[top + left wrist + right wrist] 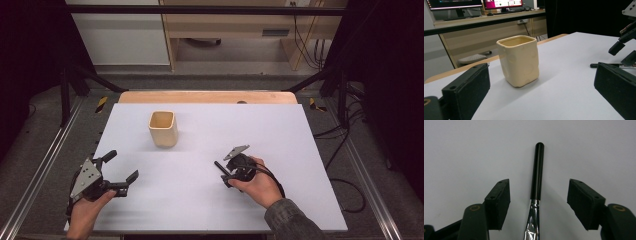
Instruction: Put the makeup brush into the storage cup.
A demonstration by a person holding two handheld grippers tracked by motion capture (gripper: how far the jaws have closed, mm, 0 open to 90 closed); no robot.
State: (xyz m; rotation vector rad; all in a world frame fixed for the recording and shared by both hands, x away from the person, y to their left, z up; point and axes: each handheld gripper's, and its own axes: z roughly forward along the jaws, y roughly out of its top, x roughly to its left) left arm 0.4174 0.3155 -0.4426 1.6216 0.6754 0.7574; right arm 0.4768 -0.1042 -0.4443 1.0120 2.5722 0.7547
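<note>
A cream, square-sided cup [163, 128] stands upright on the white table top, towards the back left; in the left gripper view the cup [519, 60] sits ahead between the two jaws, well apart from them. My left gripper [123, 165] is open near the front left edge, with nothing between its jaws. A thin tool with a black handle [537, 170] and a silvery neck lies flat on the table. My right gripper [539, 192] straddles it, jaws apart on either side, pads not touching it. In the high view the right gripper [225, 172] is right of centre, tilted down over the tool [218, 165].
The white sheet [280, 130] covers a wooden table whose back edge [207, 96] shows. Metal rails and cables run along the floor on both sides. A desk with monitors [474, 3] stands beyond the table.
</note>
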